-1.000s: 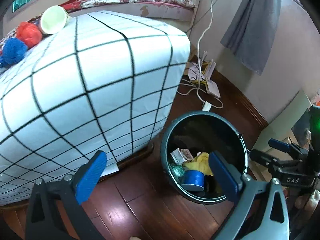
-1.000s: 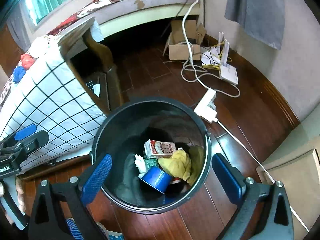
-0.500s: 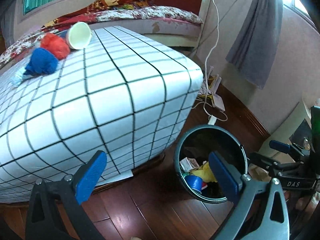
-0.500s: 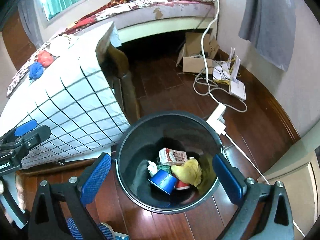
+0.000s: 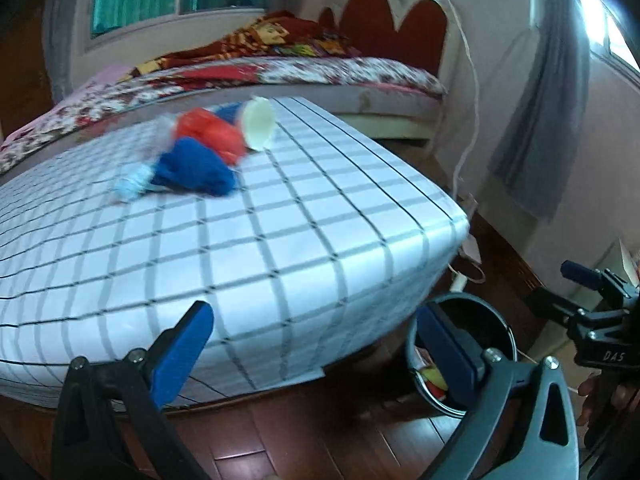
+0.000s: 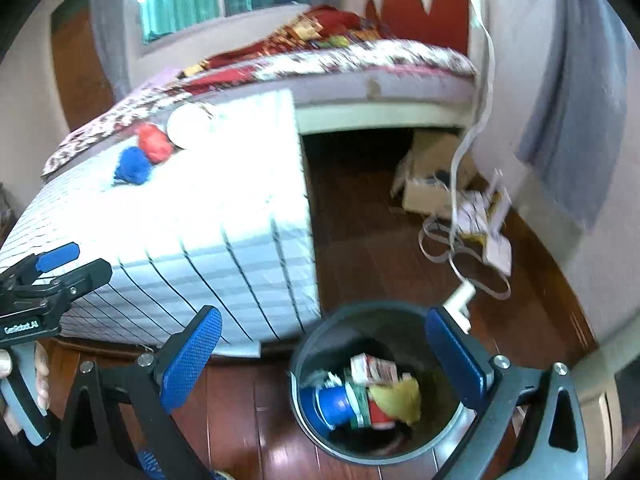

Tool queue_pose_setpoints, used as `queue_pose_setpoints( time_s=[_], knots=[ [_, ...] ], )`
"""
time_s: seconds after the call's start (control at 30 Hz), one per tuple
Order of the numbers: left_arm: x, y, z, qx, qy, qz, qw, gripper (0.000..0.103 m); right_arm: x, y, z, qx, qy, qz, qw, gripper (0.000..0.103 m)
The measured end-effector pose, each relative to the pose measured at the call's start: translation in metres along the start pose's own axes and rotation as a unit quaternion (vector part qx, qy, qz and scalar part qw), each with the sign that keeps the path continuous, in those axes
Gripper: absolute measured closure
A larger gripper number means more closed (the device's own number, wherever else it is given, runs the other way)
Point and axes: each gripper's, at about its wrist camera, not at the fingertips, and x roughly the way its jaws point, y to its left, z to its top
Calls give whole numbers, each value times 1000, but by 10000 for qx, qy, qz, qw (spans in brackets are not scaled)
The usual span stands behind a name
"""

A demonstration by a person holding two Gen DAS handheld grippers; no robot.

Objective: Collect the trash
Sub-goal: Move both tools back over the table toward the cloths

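On the checked tabletop [image 5: 304, 216] lie a blue crumpled wad [image 5: 196, 168], a red wad [image 5: 212, 132], a white paper cup [image 5: 260, 122] on its side and a pale scrap [image 5: 134, 186]. My left gripper [image 5: 316, 352] is open and empty at the table's near edge. The black bin [image 6: 308, 364] stands on the floor beside the table, holding a blue cup [image 6: 334, 402], a carton [image 6: 372, 368] and a yellow wad [image 6: 400, 398]. My right gripper [image 6: 324, 360] is open and empty above the bin. The same wads [image 6: 134, 164] and cup [image 6: 188, 126] show far off in the right wrist view.
A bed [image 5: 304, 72] with a patterned cover stands behind the table. Cables, a power strip [image 6: 460, 300] and a cardboard box [image 6: 428, 192] lie on the wooden floor by the wall. A grey curtain [image 5: 540, 120] hangs at the right. A hand [image 6: 40, 380] holds the left gripper.
Both grippers have risen and tilted up away from the bin. The tabletop with the wads and cup now fills the left wrist view. The bin looks smaller and lower.
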Motion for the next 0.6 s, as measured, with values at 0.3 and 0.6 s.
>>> queue_pose_setpoints(
  time_s=[0.3,0.6],
  knots=[
    [-11,77,19,-361,-344,700,9963,1,22,73,52,-483,-4,404,9980,0],
    [-1,154,30,-869,-391,1128,9890,5,67,161,103,-1060,-243,1056,9884,1]
  ],
)
